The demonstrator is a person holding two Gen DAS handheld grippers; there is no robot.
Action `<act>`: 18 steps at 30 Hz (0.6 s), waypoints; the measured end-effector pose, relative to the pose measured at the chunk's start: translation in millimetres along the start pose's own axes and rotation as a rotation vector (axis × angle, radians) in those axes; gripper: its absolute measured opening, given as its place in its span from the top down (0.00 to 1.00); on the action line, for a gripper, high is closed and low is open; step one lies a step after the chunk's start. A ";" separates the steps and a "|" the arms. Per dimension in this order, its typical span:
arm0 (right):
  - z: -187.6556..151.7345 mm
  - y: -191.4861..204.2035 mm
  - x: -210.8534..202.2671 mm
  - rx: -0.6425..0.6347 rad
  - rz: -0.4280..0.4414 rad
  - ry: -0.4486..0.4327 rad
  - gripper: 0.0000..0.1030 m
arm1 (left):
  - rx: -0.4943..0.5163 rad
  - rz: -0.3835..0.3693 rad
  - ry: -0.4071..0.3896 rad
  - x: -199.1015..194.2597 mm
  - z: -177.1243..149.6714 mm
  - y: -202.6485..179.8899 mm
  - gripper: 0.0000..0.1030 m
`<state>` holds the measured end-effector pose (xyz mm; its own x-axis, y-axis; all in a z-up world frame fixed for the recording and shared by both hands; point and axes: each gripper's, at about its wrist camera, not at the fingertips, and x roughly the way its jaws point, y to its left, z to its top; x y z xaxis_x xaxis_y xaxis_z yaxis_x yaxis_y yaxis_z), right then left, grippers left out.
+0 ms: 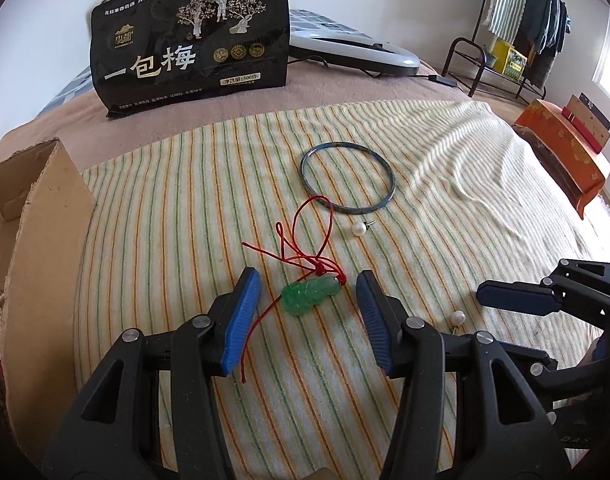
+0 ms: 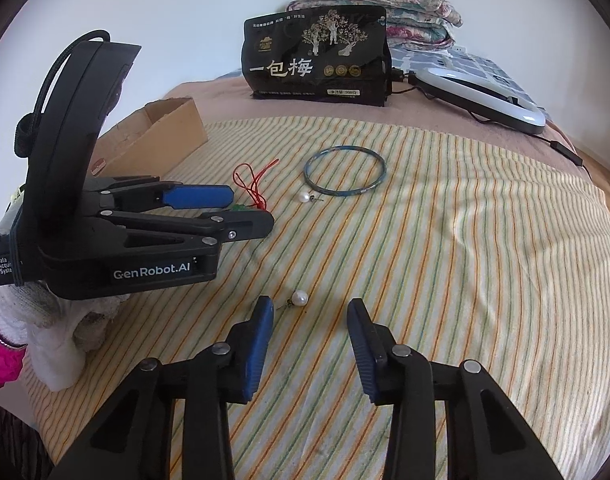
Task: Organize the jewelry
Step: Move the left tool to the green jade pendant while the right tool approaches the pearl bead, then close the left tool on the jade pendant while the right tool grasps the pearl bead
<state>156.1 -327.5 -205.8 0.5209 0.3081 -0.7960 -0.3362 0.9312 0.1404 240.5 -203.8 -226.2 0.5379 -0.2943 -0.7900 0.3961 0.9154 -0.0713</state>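
Note:
A green jade pendant [image 1: 311, 294] on a red cord [image 1: 301, 236] lies on the striped towel [image 1: 445, 152], between the open fingers of my left gripper [image 1: 309, 292], which is low over it. A blue-green bangle [image 1: 347, 178] lies beyond, with a pearl earring [image 1: 359, 227] next to it. A second pearl earring [image 2: 299, 299] lies just ahead of my open, empty right gripper [image 2: 309, 312]. In the right wrist view the left gripper [image 2: 241, 210] hides most of the pendant; the bangle [image 2: 344, 170] and far pearl [image 2: 303, 197] show.
An open cardboard box [image 1: 37, 216] stands at the left of the towel, also in the right wrist view [image 2: 161, 136]. A black snack bag [image 1: 189, 40] stands at the back. A white device with cable [image 1: 353, 50] lies behind it. An orange box [image 1: 565, 160] sits at the right.

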 end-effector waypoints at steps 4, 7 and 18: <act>2.9 1.7 2.9 -0.010 -0.002 0.001 0.64 | -0.008 0.015 -0.002 2.1 0.2 1.5 0.65; 5.1 3.4 4.9 -0.017 -0.004 0.001 0.67 | -0.015 0.019 -0.005 2.3 0.3 3.2 0.71; 6.5 11.0 11.1 -0.043 -0.003 0.011 0.90 | -0.014 0.010 -0.014 -0.4 -0.4 4.3 0.75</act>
<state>163.3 -312.6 -209.3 0.5139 0.3028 -0.8026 -0.3685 0.9228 0.1123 241.7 -199.6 -226.5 0.5521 -0.2885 -0.7822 0.3798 0.9222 -0.0720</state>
